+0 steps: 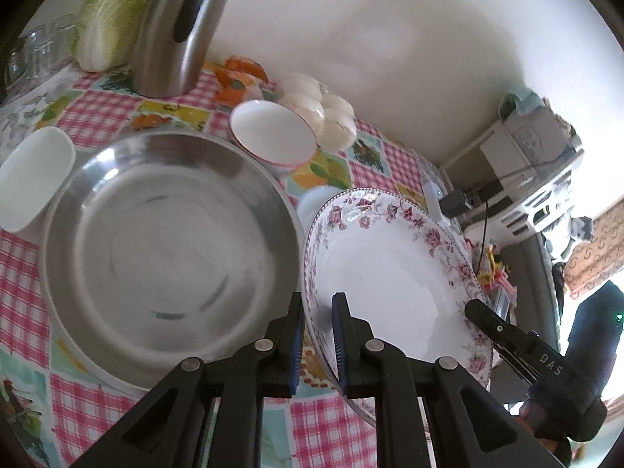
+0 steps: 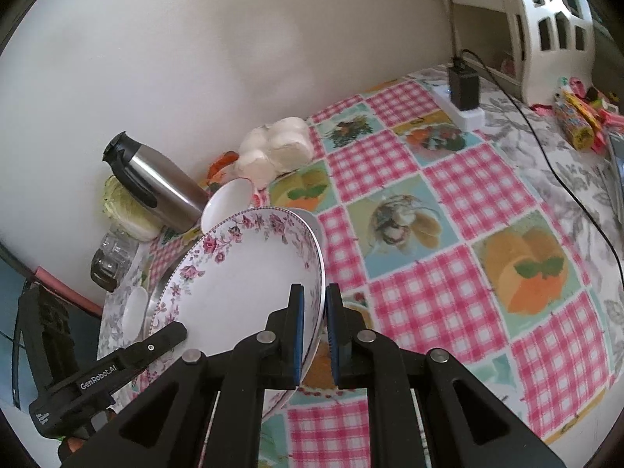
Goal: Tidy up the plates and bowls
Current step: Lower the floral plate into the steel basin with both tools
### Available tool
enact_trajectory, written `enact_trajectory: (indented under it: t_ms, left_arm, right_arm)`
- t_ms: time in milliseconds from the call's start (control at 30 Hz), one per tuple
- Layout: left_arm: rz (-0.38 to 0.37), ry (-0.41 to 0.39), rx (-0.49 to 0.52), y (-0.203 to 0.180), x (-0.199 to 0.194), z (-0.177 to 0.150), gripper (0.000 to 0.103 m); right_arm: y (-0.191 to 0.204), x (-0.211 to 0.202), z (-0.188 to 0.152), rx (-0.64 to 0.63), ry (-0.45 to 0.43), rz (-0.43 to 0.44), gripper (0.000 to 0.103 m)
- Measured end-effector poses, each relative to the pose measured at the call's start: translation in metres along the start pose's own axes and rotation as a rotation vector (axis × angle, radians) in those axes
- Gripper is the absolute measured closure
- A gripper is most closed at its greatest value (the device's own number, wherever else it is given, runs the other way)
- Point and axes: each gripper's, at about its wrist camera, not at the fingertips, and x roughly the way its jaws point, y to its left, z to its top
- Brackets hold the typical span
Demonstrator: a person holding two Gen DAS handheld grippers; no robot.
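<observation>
A checked tablecloth in pink squares and fruit pictures covers the table, which stands against a pale wall. The floral plate is held tilted off the cloth, and it hides most of a white dish beyond its far rim. The left gripper pinches the plate's near-left rim between its blue pads; the right gripper clamps the opposite rim, and its black fingers reach into the left view from the lower right. Left of the left fingers lies a wide steel basin, its rim just beside the plate's edge. Beyond it stand a small white bowl and a steel kettle, cut off at the top. Right of the right fingers the cloth lies open as far as a power strip. Both grippers point steeply downward.
</observation>
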Motion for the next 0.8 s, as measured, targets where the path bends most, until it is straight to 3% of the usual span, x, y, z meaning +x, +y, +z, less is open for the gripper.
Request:
enact_trajectory:
  t_ms: [333,800]
  left_arm:
    - [0.037,-0.070,-0.084,0.045,-0.021,0.021,0.087]
    - [0.043,-0.103,-0.202,0.113,-0.040,0.044,0.089]
  right_arm:
    - [0.051,0.027,0.004,-0.086,0.016,0.030,0.091]
    - [0.101,0.086,-0.002,-0.148,0.100,0.063,0.091]
